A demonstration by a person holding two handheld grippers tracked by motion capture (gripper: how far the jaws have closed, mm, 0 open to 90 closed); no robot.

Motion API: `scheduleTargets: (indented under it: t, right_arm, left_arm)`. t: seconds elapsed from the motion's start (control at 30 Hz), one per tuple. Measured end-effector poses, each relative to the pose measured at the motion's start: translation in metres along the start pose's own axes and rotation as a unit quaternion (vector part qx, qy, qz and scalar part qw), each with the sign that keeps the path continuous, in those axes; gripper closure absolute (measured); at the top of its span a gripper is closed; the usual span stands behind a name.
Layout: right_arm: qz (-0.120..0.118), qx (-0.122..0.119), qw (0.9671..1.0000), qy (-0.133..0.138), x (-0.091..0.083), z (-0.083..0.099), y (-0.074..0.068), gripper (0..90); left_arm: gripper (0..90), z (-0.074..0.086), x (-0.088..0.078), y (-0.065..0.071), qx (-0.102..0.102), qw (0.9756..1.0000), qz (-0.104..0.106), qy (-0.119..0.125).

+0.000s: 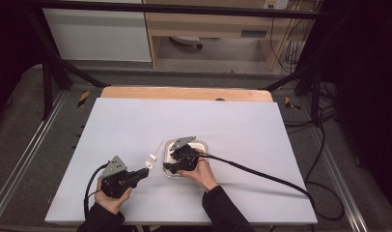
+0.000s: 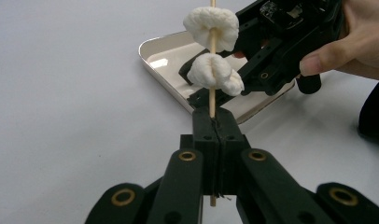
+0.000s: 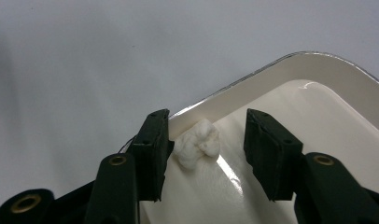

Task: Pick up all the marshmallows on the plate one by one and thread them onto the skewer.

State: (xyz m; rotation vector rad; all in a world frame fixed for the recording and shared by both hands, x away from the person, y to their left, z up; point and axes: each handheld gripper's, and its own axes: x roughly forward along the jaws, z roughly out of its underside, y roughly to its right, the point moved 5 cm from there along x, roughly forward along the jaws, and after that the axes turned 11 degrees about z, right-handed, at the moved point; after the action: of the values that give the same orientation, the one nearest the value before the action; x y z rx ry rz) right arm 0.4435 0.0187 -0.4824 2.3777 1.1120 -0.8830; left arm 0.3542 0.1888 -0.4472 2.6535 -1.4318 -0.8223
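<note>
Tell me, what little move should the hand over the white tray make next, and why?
Probably finish closing the right gripper on the marshmallow in the tray. It sits between the jaws against the left one, a gap remaining on the right. The left gripper clamps a skewer with two marshmallows threaded, so this one likely goes on next.

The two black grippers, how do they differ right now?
The left gripper is shut on a thin wooden skewer carrying two marshmallows; the right gripper has parted jaws around a loose marshmallow. The left is over the table; the right reaches into the white tray. Both are hand-held.
</note>
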Motion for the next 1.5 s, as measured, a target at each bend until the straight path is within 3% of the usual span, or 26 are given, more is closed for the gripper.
scheduleTargets:
  t: [0.23, 0.77, 1.07, 1.5]
  right_arm:
    - [-0.010, -0.004, 0.9999, 0.001, 0.001, 0.001, 0.000, 63.9]
    - [-0.021, 0.019, 0.9996, 0.002, -0.002, -0.001, 0.001, 75.3]
    - [-0.034, 0.040, 0.9978, 0.041, -0.037, -0.015, 0.008, 75.3]
    - [-0.052, 0.080, 0.9894, 0.109, -0.095, -0.016, 0.027, 75.5]
  left_arm:
    - [89.0, 0.000, 0.000, 0.000, 0.001, 1.0000, 0.000, -0.001]
    - [89.0, 0.000, 0.000, 0.001, 0.003, 1.0000, 0.001, -0.002]
    - [89.0, 0.000, 0.001, 0.004, 0.008, 1.0000, 0.003, -0.002]
    - [89.1, -0.001, 0.007, 0.015, 0.022, 0.9996, 0.018, -0.007]
